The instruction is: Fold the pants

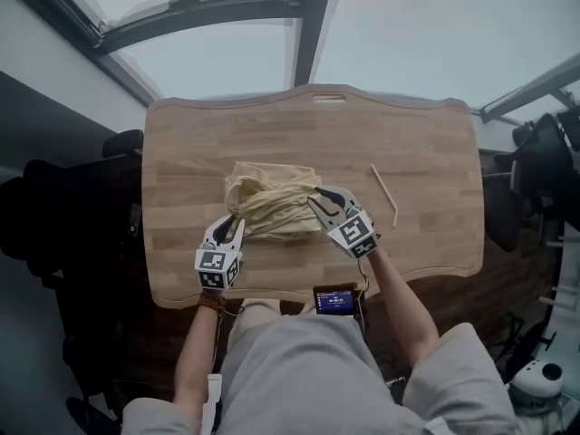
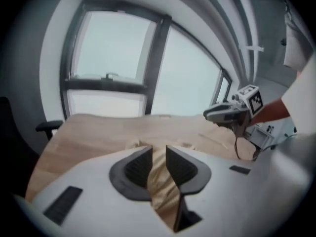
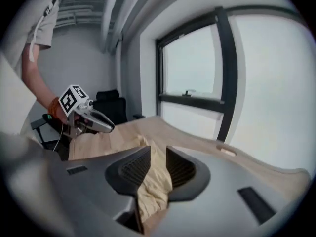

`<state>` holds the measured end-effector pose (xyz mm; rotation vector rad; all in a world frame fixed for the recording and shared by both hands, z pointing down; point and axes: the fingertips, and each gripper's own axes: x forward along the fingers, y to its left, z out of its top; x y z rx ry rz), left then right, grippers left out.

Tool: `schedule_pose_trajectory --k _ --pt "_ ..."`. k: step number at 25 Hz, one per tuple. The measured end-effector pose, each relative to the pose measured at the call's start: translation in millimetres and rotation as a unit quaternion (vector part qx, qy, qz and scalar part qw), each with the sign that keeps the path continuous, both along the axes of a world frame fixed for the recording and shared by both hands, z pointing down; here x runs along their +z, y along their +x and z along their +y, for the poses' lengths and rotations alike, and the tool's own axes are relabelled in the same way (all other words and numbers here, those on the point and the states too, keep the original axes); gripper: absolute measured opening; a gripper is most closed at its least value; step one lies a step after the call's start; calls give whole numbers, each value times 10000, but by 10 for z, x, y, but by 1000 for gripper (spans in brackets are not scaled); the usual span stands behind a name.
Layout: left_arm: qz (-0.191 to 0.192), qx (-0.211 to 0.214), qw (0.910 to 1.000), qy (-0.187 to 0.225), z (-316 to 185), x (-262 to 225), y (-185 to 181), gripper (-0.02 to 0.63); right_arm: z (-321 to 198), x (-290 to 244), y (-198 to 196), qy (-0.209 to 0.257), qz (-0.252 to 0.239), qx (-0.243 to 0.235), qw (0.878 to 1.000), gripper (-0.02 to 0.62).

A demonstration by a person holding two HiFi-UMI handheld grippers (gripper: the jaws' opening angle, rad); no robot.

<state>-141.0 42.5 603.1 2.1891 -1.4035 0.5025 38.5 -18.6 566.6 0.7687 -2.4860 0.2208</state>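
**Gripping the pants at both near corners**

Holding noted on both sides. The tan pants point(image 1: 270, 202) lie bunched in a heap near the middle of the wooden surface point(image 1: 408, 134). The left hand-held gripper point(image 1: 233, 225) is clamped on the cloth at the heap's 7 o'clock edge, with fabric pinched between its pads point(image 2: 139, 164). The right hand-held gripper point(image 1: 317, 199) is clamped on the cloth at 4 o'clock, and a fold hangs from its jaws. A thin stick point(image 1: 384, 193) lies at 3 o'clock, apart from the pants.
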Motion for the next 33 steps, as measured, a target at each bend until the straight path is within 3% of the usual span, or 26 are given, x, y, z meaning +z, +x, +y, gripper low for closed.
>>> schedule_pose_trajectory --k 2,5,10,19,29,33 --pt "106 -225 9953 935 -192 -669 -18 79 7 -625 -70 583 -524 326 9964 67" --pt "-13 -354 9791 2003 -241 -1414 109 36 146 -1238 -124 1151 -1031 779 9849 20" --pt "-60 -385 9603 2763 -246 -1932 402 9 324 -1588 -304 1552 -1188 1042 9752 3" --pt "-4 -76 9729 2310 -115 -1688 584 8 449 -1495 -313 1382 -1120 1057 9783 3" --pt "12 189 9777 2090 -118 -1548 718 8 491 -1340 -77 1295 -894 1283 9792 3" --pt "-263 520 9758 2108 -77 -1503 806 8 484 -1291 66 1115 -814 1474 9794 3"
